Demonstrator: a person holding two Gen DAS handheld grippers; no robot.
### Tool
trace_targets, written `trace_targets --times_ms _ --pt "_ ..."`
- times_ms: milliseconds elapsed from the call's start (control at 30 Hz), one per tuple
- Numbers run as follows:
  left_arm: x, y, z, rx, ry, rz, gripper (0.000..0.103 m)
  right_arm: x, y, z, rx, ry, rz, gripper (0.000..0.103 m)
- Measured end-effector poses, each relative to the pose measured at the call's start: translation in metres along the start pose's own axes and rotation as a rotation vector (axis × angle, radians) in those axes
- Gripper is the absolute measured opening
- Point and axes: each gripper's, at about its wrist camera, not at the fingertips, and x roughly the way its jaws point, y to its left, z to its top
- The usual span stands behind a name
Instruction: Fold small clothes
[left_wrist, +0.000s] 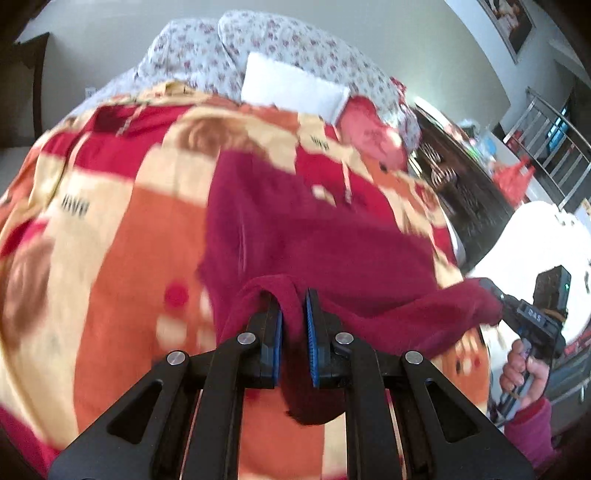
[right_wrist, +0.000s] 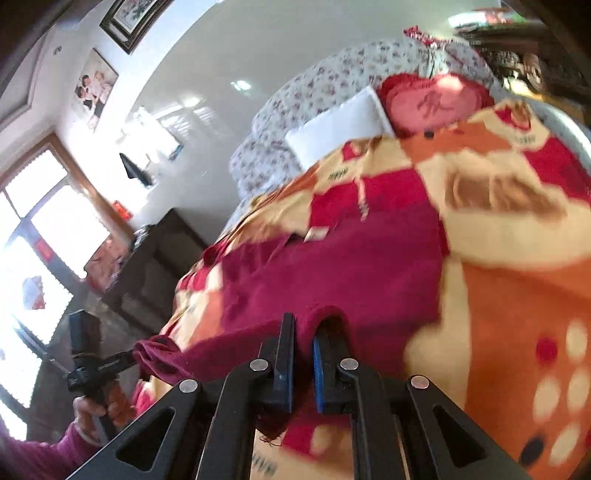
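A dark red knit garment (left_wrist: 314, 236) lies spread on a patterned red, orange and cream blanket (left_wrist: 110, 258). My left gripper (left_wrist: 293, 306) is shut on a near corner of the garment, with cloth pinched between the blue pads. My right gripper (right_wrist: 304, 328) is shut on the other near corner of the same garment (right_wrist: 332, 273). In the left wrist view the right gripper (left_wrist: 491, 295) shows at the right, holding the stretched edge. In the right wrist view the left gripper (right_wrist: 136, 356) shows at the lower left, holding cloth. Both views are motion-blurred.
A floral quilt (left_wrist: 258, 48), a white pillow (left_wrist: 291, 88) and a red cushion (left_wrist: 369, 129) lie at the head of the bed. A dark wooden cabinet (right_wrist: 155, 266) stands beside the bed, below bright windows (right_wrist: 37, 229).
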Motion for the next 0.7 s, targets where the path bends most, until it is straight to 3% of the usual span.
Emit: trace_targets --times_ms 100,300,400,433,467,533,567,600,667,700 --pt "0.029 -0.001 0.038 -0.021 -0.028 0.004 0.01 0.023 -0.013 0.034 0.024 -0.017 -0.031 0.007" --pt "0.083 0.002 0.084 -0.02 -0.03 0.039 0.01 0.07 -0.044 0.079 0.077 -0.004 -0.07 0.007" --pt "0.1 0.006 0.1 -0.028 -0.024 0.043 0.011 0.098 -0.074 0.09 0.198 0.017 -0.088 0.009" --pt "0.103 0.008 0.103 -0.033 -0.018 0.045 0.014 0.107 -0.083 0.092 0.232 0.038 -0.092 0.015" --pt "0.106 0.011 0.109 -0.04 -0.004 0.041 0.018 0.111 -0.089 0.094 0.248 0.05 -0.099 0.018" --pt "0.106 0.016 0.116 -0.061 0.02 0.023 0.026 0.107 -0.095 0.097 0.241 0.025 -0.155 0.049" --pt "0.104 0.017 0.119 -0.065 0.023 0.024 0.038 0.101 -0.095 0.097 0.24 0.005 -0.173 0.051" --pt "0.097 0.017 0.121 -0.059 0.003 0.042 0.06 0.092 -0.095 0.098 0.241 -0.01 -0.173 0.052" --pt "0.081 0.017 0.124 -0.049 -0.08 0.067 0.076 0.076 -0.088 0.097 0.221 -0.037 -0.143 0.052" --pt "0.073 0.016 0.124 -0.043 -0.109 0.053 0.076 0.069 -0.079 0.096 0.186 -0.055 -0.133 0.052"
